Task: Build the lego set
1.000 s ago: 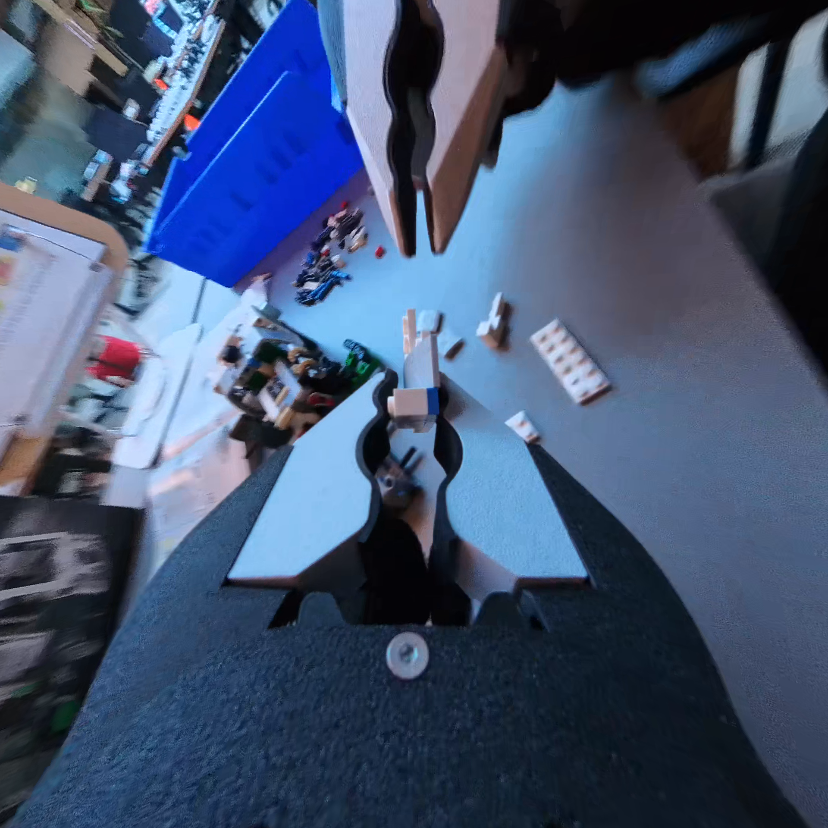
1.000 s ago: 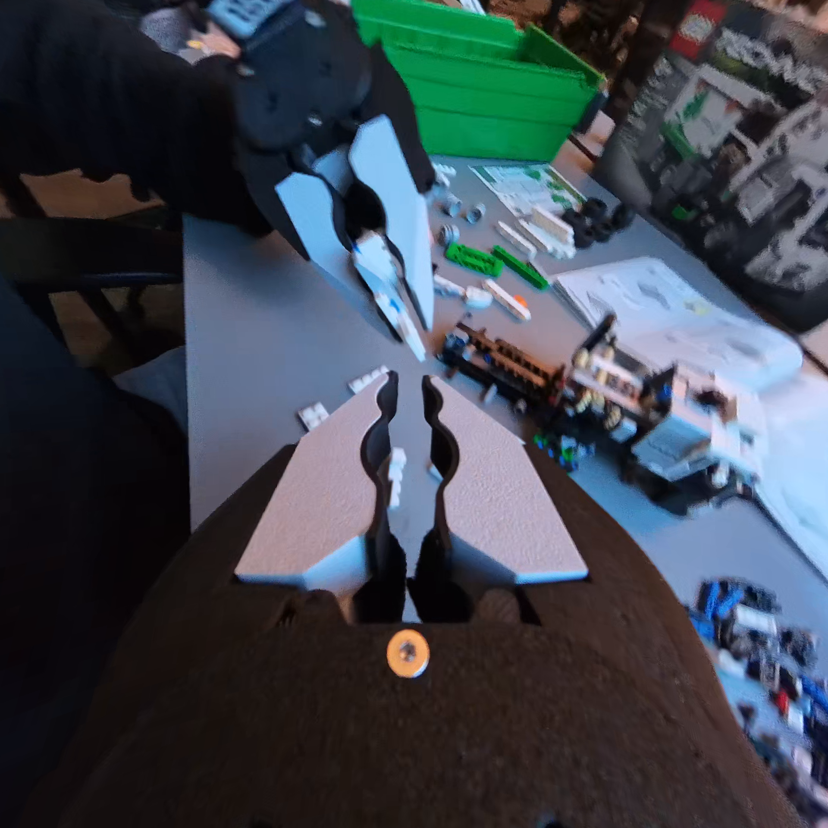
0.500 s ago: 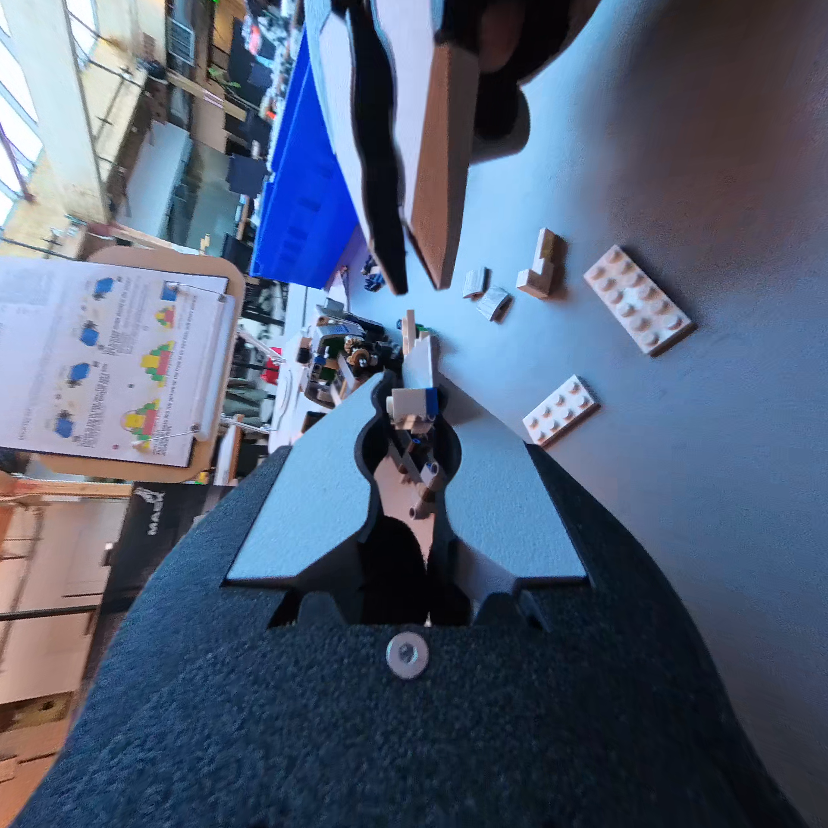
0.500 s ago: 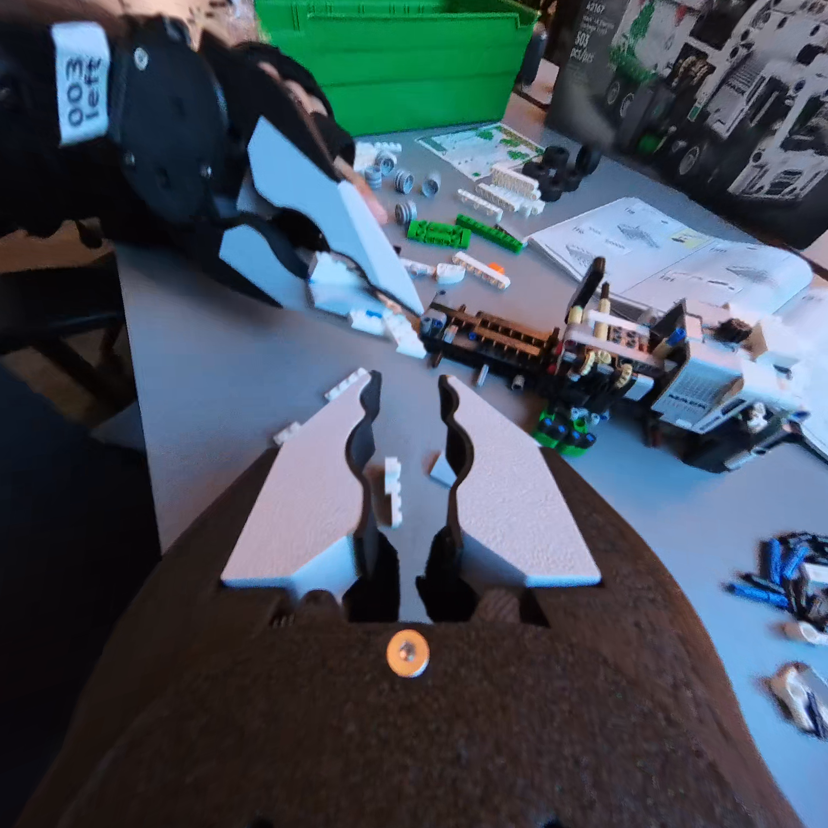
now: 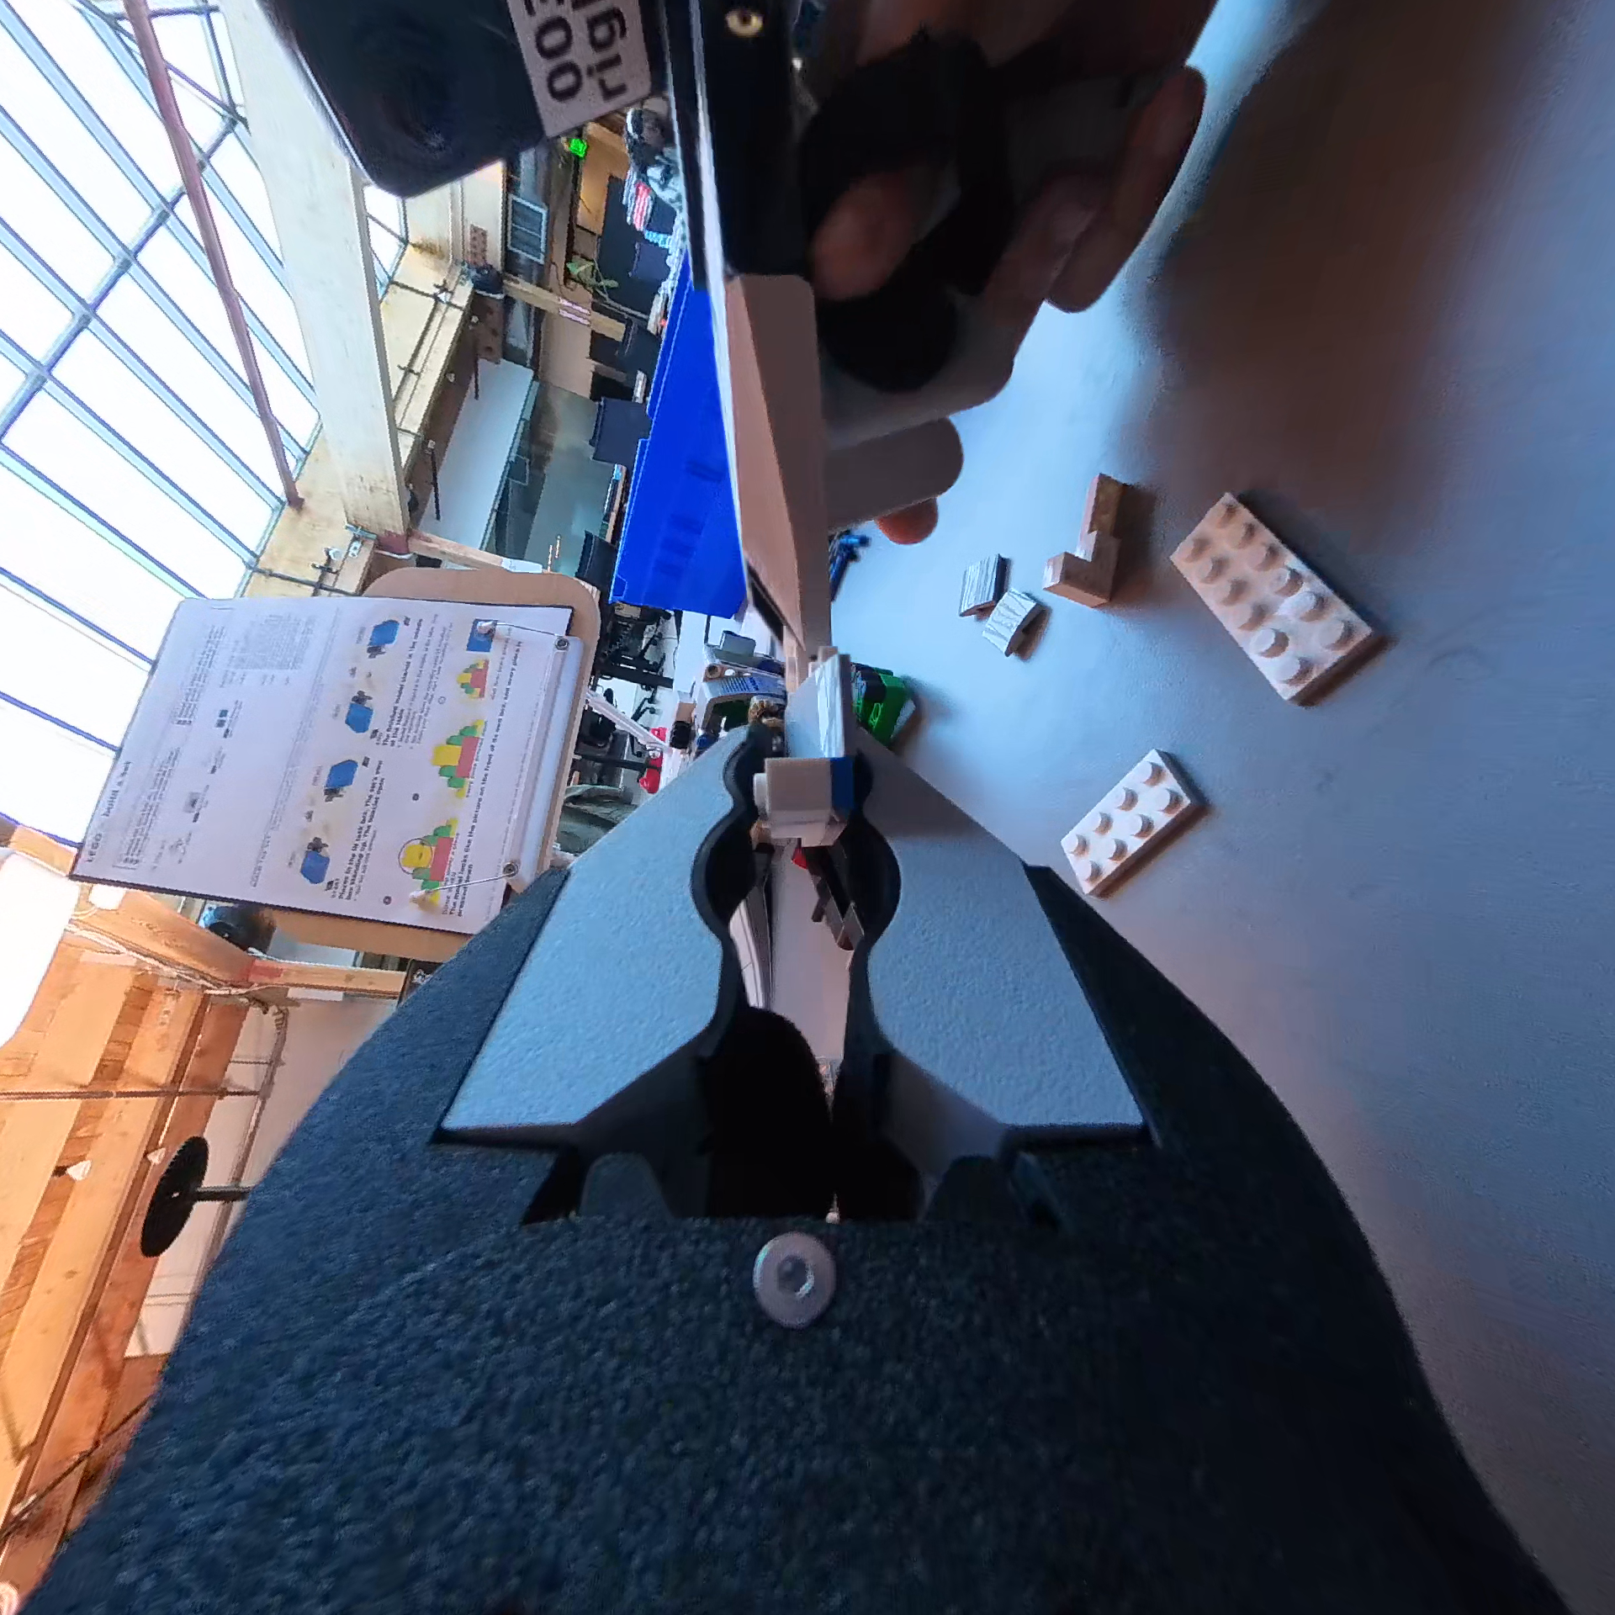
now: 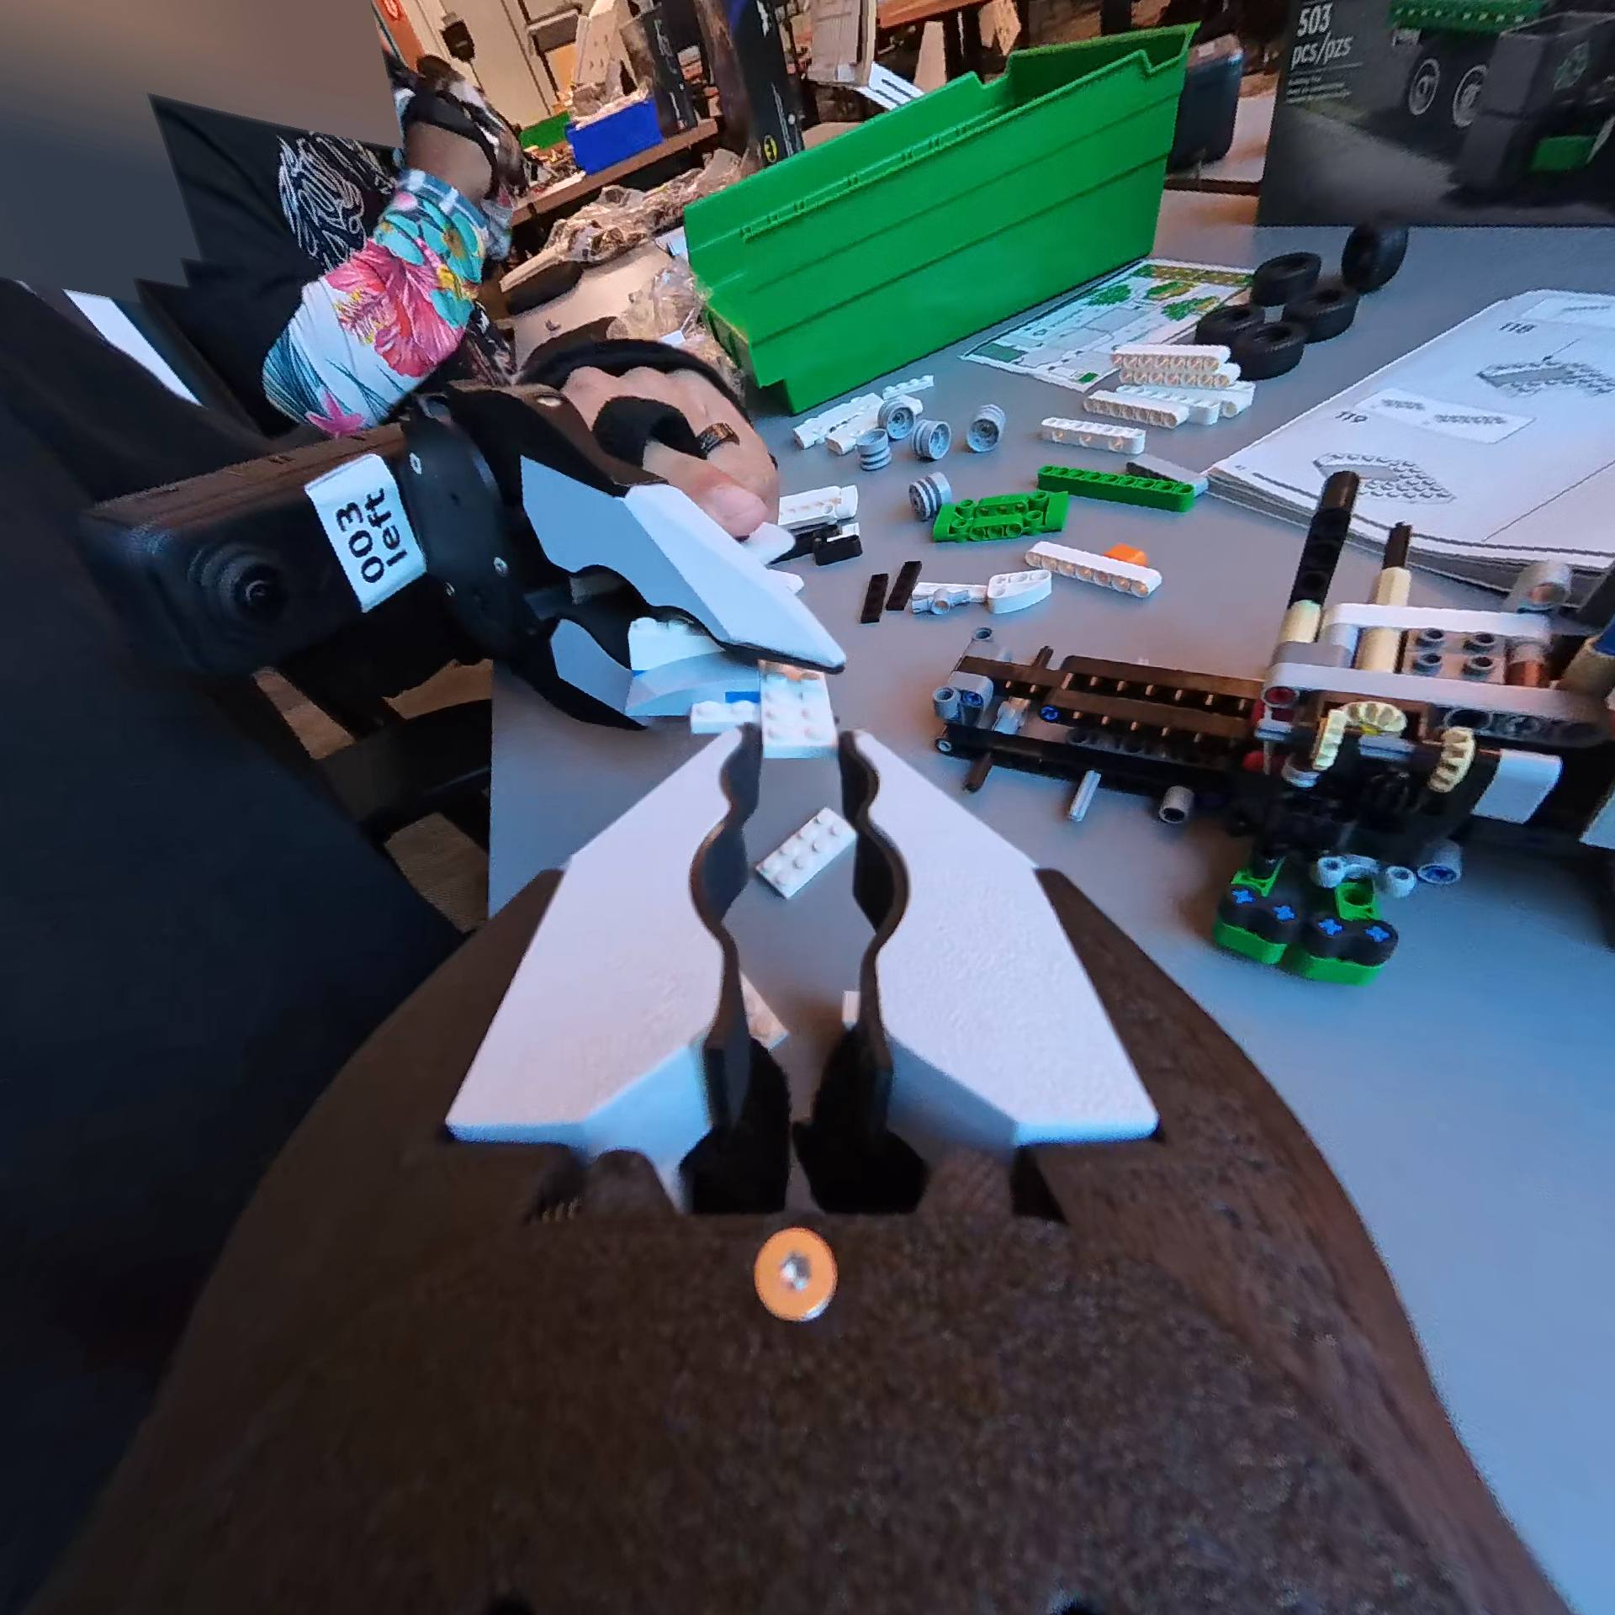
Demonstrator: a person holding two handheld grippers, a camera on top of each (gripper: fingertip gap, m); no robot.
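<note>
Two hand-held grippers work over a grey table [image 6: 1311,1136]. Left gripper [image 5: 804,769]: its pale fingers are closed on a small white brick assembly with a blue element [image 5: 808,786], gripped at the fingertips and lifted off the table surface. In the right wrist view the same left gripper [image 6: 725,664] lies nearly level, tips pointing toward the camera's own fingers, with the white assembly [image 6: 690,673] clamped between them and a white studded plate [image 6: 795,712] projecting from its front end.

Right gripper [image 6: 791,743]: its fingers stand parted by a moderate gap and hold nothing. The tips sit to either side of the projecting plate's end; contact with the plate cannot be determined. Through the gap, a loose white two-by-four studded plate [image 6: 806,852] lies flat on the table below.

In the left wrist view, the right gripper [image 5: 813,638] descends from the top of the frame, its tip meeting the front of the held assembly. Two loose white studded plates, one larger [image 5: 1276,594] and one smaller [image 5: 1132,821], lie on the table to the right.

A partly built black, white and green vehicle chassis [image 6: 1293,725] stands on the table at right. Behind it: an open instruction booklet [image 6: 1442,437], black tyres [image 6: 1293,306], loose white and green beams, and a green plastic bin [image 6: 944,227].
</note>
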